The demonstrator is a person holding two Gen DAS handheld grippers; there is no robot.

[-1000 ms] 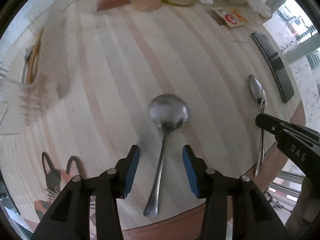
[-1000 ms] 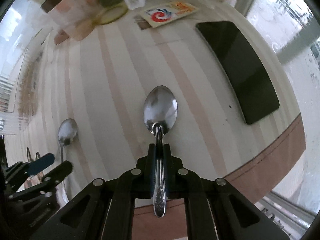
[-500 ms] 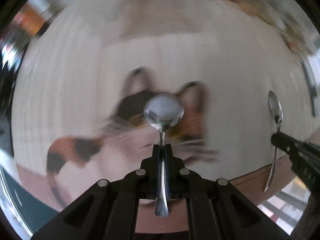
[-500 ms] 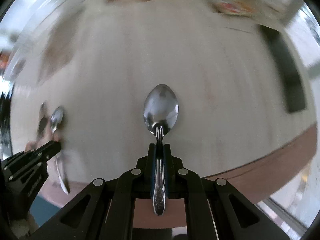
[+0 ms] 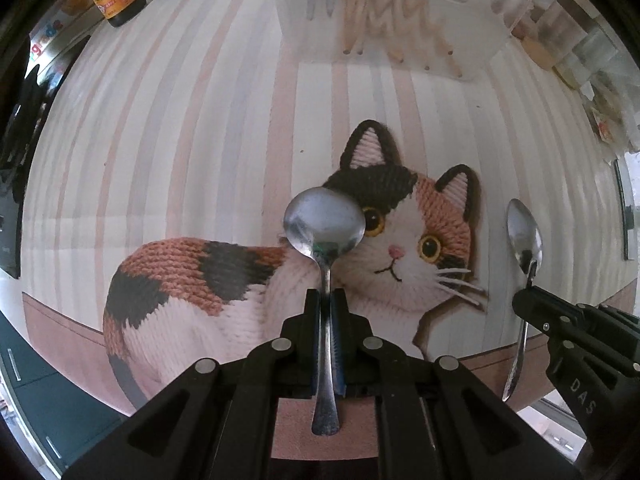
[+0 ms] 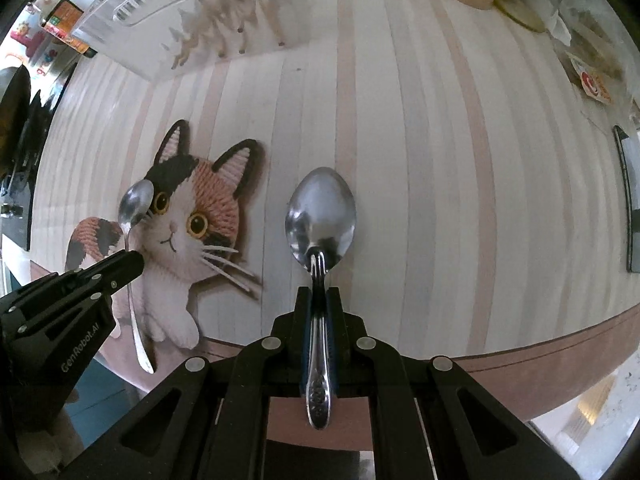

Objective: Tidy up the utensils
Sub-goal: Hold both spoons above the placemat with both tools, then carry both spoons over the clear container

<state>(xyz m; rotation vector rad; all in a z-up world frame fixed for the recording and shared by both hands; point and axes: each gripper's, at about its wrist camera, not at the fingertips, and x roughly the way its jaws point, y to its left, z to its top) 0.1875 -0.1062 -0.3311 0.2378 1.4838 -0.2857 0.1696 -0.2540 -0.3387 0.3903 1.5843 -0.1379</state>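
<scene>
Presently, two spoons are held clear of the tabletop [image 5: 192,128], one in each gripper. The left gripper [image 5: 328,304] is closed on the neck of a round-bowled spoon [image 5: 325,224], whose bowl projects forward and whose handle end trails back between the jaws; a grip near the neck is judged to keep the bowl steady and pointed at the destination. The right gripper [image 6: 318,300] is likewise clamped on the neck of an oval-bowled spoon [image 6: 321,216] with an embossed handle end.

A clear plastic utensil tray [image 5: 400,20], in which chopsticks [image 5: 384,28] are seen through the wall, stands beyond the printed cat picture [image 5: 280,264] on the far side. Both spoons hang above the near side of that picture, well apart from the tray. Each is held bowl-first along the gripper axis, apparently so that it may be laid lengthwise into a compartment. Which compartment is intended cannot be told.
</scene>
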